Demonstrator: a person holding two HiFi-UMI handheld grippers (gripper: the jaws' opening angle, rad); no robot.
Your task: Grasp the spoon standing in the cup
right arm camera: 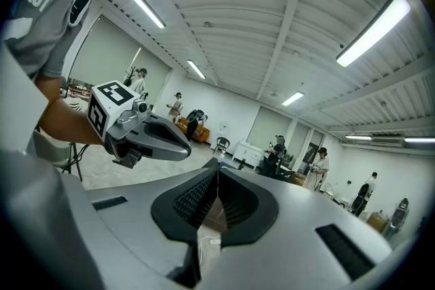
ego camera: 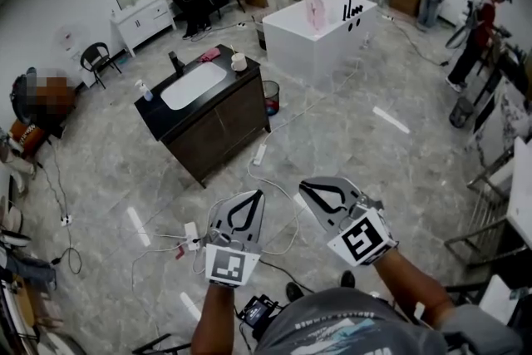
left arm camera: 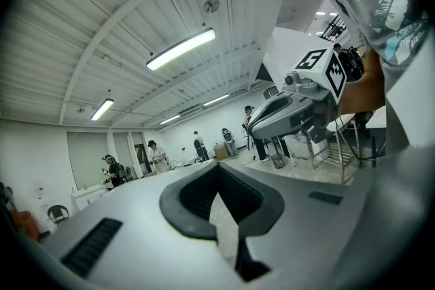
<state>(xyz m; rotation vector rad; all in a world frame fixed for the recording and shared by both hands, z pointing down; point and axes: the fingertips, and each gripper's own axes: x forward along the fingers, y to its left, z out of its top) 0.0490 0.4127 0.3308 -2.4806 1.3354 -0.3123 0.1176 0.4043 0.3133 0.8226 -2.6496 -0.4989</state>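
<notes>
Out on the open floor, well apart from any worktop, I've got both grippers held low in front of the person. Left gripper: jaws closed tip to tip, nothing betw. them, only floor showing thru the gap behind the tips. Right gripper: same, jaws pressed together, empty.

Spoon + cup: can't pick them out for sure. Closest candidate is a small white pot on the dark worktop by the sink, far ahead. It's too small to tell if a spoon stands in it.

Handling, my guess only: a spoon should be light, stiff and thin, prob. smooth, so it may slip or swivel betw. flat pads. It would only lean loose on the rim, so a nudge shifts it. I'd take the handle above the rim, pads across its flat faces, squeeze firmly and lift straight up. A sideways pull could tip a light cup. Jaws must part before any approach.
</notes>
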